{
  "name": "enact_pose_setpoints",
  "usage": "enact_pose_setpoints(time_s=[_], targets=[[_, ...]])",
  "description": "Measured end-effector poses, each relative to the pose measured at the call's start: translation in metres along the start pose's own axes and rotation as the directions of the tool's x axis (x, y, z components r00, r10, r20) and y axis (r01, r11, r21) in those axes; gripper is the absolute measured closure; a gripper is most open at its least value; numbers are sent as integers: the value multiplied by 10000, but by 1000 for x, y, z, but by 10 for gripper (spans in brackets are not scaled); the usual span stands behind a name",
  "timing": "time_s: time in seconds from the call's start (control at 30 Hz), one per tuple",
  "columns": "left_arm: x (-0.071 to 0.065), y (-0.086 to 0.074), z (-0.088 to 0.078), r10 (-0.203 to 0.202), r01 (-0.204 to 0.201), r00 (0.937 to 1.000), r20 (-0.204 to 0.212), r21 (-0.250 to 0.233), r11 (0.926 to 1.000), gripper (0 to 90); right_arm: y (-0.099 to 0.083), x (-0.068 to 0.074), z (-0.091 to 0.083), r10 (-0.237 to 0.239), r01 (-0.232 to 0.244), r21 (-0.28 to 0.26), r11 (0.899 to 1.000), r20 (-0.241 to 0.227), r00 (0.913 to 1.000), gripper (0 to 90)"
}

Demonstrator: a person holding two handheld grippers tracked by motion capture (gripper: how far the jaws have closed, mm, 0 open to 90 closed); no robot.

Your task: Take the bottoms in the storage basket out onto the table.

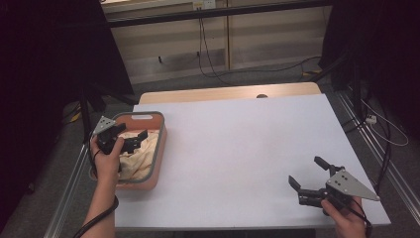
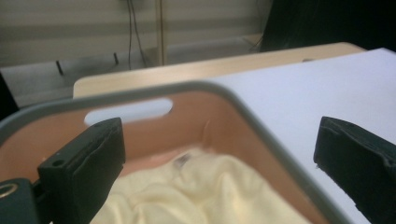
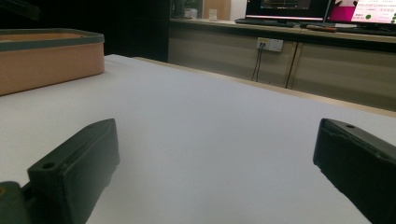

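An orange basket with a grey rim (image 1: 161,130) stands at the table's left edge, and a pale yellow cloth (image 1: 141,156) lies crumpled inside it. My left gripper (image 1: 132,138) hovers open just above that cloth. In the left gripper view the cloth (image 2: 201,196) sits below and between the spread jaws, with the basket's slotted handle wall (image 2: 187,109) beyond. My right gripper (image 1: 308,173) rests open low over the bare white table at the near right, with nothing between its jaws. In the right gripper view the basket (image 3: 46,58) stands far off to the left.
The white tabletop (image 1: 237,148) stretches between basket and right gripper. A wooden strip (image 1: 228,92) edges the far side. Cables run across the floor beyond the table, and dark stands flank both sides. Monitors (image 3: 317,9) glow on a counter in the right gripper view.
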State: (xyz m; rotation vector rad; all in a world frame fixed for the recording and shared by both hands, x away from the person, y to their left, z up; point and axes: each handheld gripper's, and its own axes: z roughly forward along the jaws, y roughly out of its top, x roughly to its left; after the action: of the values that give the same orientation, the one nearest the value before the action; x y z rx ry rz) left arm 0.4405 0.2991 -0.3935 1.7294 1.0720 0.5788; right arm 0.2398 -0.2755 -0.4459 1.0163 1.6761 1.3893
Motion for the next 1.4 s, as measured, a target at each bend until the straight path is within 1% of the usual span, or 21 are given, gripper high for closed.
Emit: enact_pose_setpoints(time_s=[0.1,0.13,0.2,0.27,0.4,0.43,0.47,0.5,0.6,0.63,0.67,0.73,0.87,0.9,0.93,0.97,1.0,1.03,1.2,1.27,1.4], targets=[[6,-7,7,16,-5,9998,-209,518,9987,25,0,0,0,-8,8,20,10000,-40,10000,0],[6,-7,7,16,-5,9998,-209,518,9987,25,0,0,0,-8,8,20,10000,-40,10000,0],[9,-11,12,-10,33,9997,-245,958,9954,25,0,0,0,9,-9,27,10000,-62,10000,0],[10,-13,14,-97,125,9996,-255,1090,9940,25,0,0,0,13,-13,32,10000,-67,10000,0],[14,-21,20,-200,283,9987,-478,1813,9830,26,0,0,0,35,-34,36,10000,-79,10000,0],[15,-25,23,-265,368,9986,-462,2390,9703,26,0,0,0,38,-37,22,10000,-99,9999,0],[15,-25,23,-265,368,9986,-462,2390,9703,26,0,0,0,38,-37,22,10000,-99,9999,0],[16,-29,27,-111,235,9990,-433,2976,9544,26,0,0,0,39,-39,27,10000,-116,9999,0],[17,-31,28,-359,484,9983,-459,3102,9494,25,0,0,0,19,-18,31,10000,-134,9999,0],[18,-34,30,-387,509,9983,-430,3371,9401,23,0,1,0,-4,4,24,10000,-159,9999,0],[18,-34,30,-387,509,9983,-430,3371,9401,21,0,1,0,-4,4,24,10000,-159,9999,0],[18,-36,32,-540,632,9979,-356,3586,9313,19,0,1,0,-35,35,34,10000,-185,9998,0],[18,-39,35,-666,772,9969,-409,3816,9211,14,0,1,0,-62,63,42,10000,-224,9997,0],[17,-40,37,-582,691,9975,-393,4081,9103,10,0,1,0,-63,64,55,10000,-230,9997,0],[17,-40,37,-582,691,9975,-393,4081,9103,7,0,1,0,-63,64,55,10000,-230,9997,0],[15,-40,39,-433,559,9983,-390,4317,9003,2,0,1,0,-90,91,49,9999,-231,9997,0],[15,-40,39,-433,559,9983,-390,4317,9003,0,0,1,0,-90,91,49,9999,-231,9997,0],[15,-41,41,-398,529,9985,-389,4430,8950,0,0,2,-1,-79,80,32,10000,-223,9997,1],[17,-42,42,-647,713,9975,-301,4427,8938,0,0,1,-1,-85,86,37,10000,-219,9997,1],[17,-42,42,-652,717,9974,-300,4417,8943,0,0,1,-1,-86,87,34,10000,-231,9997,1],[16,-43,43,-540,609,9981,-282,4530,8894,0,0,2,-2,-101,102,39,9999,-264,9996,1]])
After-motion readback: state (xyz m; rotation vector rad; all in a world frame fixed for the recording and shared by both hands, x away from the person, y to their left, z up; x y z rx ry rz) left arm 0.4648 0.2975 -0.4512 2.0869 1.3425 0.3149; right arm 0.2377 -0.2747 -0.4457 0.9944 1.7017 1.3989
